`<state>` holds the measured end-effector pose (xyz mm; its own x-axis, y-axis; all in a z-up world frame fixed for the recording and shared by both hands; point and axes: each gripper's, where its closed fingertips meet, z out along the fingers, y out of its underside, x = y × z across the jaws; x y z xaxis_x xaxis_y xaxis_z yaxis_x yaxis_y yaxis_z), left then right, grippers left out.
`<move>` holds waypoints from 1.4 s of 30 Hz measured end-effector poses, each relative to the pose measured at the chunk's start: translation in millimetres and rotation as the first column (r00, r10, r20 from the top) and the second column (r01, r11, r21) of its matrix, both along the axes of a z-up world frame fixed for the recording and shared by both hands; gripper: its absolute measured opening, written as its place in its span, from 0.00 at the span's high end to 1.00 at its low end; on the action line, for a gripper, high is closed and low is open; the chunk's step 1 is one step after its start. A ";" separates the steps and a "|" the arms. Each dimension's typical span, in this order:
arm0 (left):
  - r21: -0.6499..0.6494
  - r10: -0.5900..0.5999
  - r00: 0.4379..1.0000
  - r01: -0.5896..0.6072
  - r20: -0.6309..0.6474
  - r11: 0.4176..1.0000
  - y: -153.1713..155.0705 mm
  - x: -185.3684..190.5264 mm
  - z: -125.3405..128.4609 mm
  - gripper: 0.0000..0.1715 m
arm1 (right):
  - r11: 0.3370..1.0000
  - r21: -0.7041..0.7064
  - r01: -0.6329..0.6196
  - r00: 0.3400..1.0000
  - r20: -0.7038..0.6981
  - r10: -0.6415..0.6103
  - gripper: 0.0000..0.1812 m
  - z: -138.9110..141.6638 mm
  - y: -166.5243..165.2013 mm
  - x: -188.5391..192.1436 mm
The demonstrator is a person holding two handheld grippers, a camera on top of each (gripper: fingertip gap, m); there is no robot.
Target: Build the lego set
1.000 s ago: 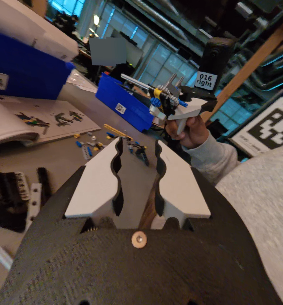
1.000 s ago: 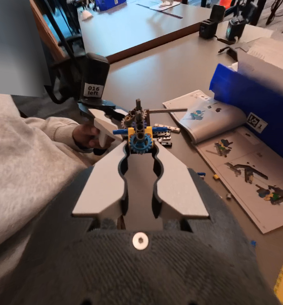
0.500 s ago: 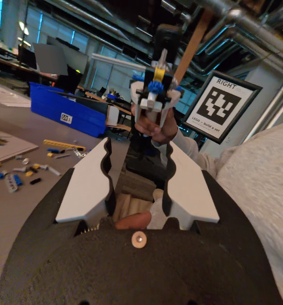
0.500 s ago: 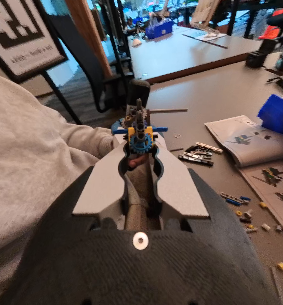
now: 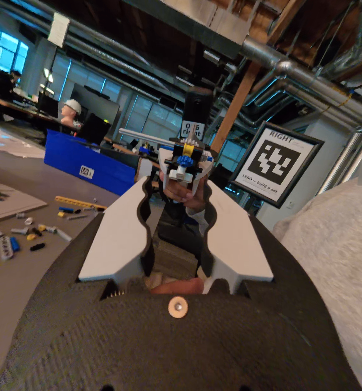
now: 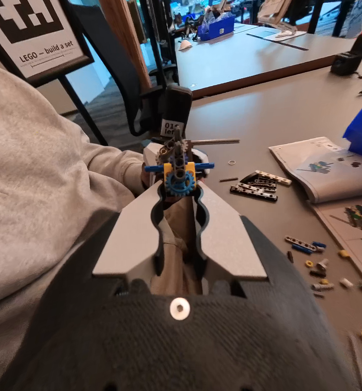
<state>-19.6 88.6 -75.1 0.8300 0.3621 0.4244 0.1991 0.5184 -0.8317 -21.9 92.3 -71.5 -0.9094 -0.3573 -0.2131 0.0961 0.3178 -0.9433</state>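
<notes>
My right gripper is shut on a small lego assembly with a blue gear, a yellow block, blue pins and a long grey axle, held in the air. My left gripper is open and empty and points straight at that assembly, a short way from it. In the left wrist view the right gripper's white fingers clamp the assembly from both sides. In the right wrist view the left gripper's black camera housing stands just behind the assembly.
Loose lego pieces and a yellow beam lie on the grey table. A blue bin stands behind them. Black beams, more small pieces and an open instruction booklet lie to the right. A framed sign stands nearby. My left and right fingertips are right by each other.
My left gripper has swung up from the table to face the right gripper and its jaws have opened wider. The right gripper has turned left with the assembly. The two now face each other closely.
</notes>
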 end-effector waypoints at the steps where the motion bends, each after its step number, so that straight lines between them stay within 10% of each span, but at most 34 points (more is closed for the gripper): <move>1: -0.015 0.001 1.000 -0.001 0.019 1.000 -1.4 -3.5 -6.7 0.70 | 1.000 -0.006 -0.011 1.000 0.025 0.011 0.87 -7.3 -3.7 -2.6; 14: -0.076 -0.042 0.974 0.061 0.224 0.995 0.5 -31.7 -55.0 0.66 | 0.997 -0.065 0.040 0.989 0.147 -0.030 0.86 -45.2 -9.9 -23.8; 42: -0.107 0.003 0.953 0.031 0.302 0.994 0.7 -43.8 -69.3 0.66 | 0.991 -0.036 0.129 0.990 0.062 -0.127 0.87 -75.6 -13.7 -40.1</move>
